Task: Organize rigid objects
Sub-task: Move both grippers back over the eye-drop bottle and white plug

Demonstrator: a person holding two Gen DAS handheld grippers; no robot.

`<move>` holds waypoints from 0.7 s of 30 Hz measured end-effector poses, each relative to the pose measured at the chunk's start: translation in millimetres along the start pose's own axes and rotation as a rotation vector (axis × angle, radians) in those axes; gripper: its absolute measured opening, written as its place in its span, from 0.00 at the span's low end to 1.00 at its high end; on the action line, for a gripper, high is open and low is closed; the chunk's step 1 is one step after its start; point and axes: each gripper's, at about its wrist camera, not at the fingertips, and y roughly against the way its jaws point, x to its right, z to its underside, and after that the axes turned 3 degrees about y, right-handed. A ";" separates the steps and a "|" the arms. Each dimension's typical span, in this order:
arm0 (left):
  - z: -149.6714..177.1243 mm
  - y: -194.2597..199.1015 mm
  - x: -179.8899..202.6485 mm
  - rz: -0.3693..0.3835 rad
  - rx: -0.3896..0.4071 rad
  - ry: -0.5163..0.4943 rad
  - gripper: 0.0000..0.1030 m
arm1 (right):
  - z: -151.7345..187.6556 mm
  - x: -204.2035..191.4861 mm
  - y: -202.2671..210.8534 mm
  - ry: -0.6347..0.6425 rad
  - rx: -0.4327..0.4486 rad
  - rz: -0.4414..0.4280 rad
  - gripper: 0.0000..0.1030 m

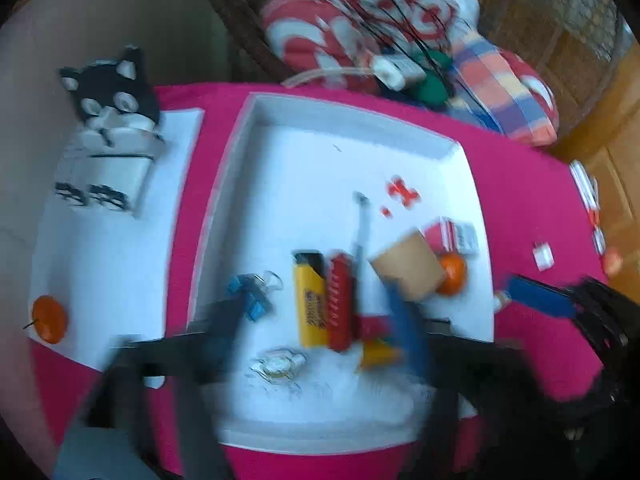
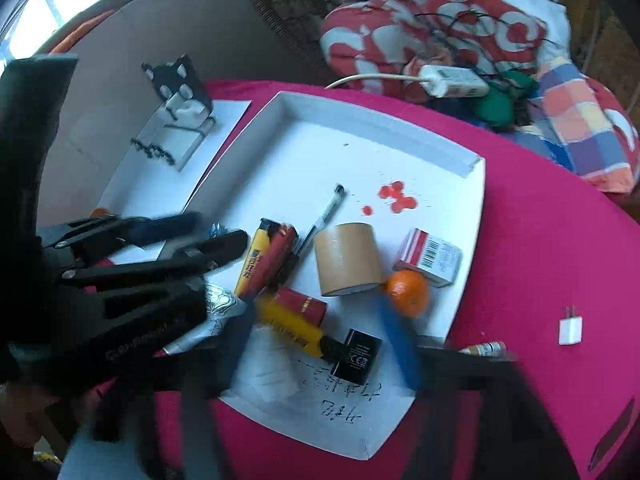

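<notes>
A white tray on the pink cloth holds a brown tape roll, an orange, a red-white box, yellow and red lighters, a pen, a black adapter and a second yellow lighter. In the left wrist view the same tray shows the tape roll and lighters. My left gripper hovers open over the tray's near part, blurred. My right gripper is open above the tray's near edge. The left gripper also shows at left in the right wrist view.
A white plug and a small tube lie on the cloth right of the tray. A cat-shaped holder stands on white paper at left. An orange sits on that paper. Cushions and a power strip lie behind.
</notes>
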 end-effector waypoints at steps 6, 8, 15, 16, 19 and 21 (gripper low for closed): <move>0.2 23.5 6.7 -0.048 0.171 -0.006 1.00 | 13.2 18.0 28.8 -0.026 0.116 0.062 0.96; 0.2 33.6 14.1 -0.034 0.237 -0.010 1.00 | 16.6 31.1 39.9 -0.053 0.157 0.078 1.00; -1.4 36.6 64.9 0.008 0.274 -0.077 1.00 | 26.3 96.3 69.7 -0.151 0.239 0.135 1.00; -0.3 34.1 70.2 0.010 0.264 -0.086 1.00 | 29.2 106.5 70.0 -0.172 0.237 0.144 1.00; 6.2 19.8 94.6 0.027 0.206 -0.117 1.00 | 45.4 146.6 68.0 -0.266 0.215 0.175 1.00; 10.4 12.7 108.8 0.053 0.174 -0.140 1.00 | 60.1 172.5 66.0 -0.323 0.189 0.204 1.00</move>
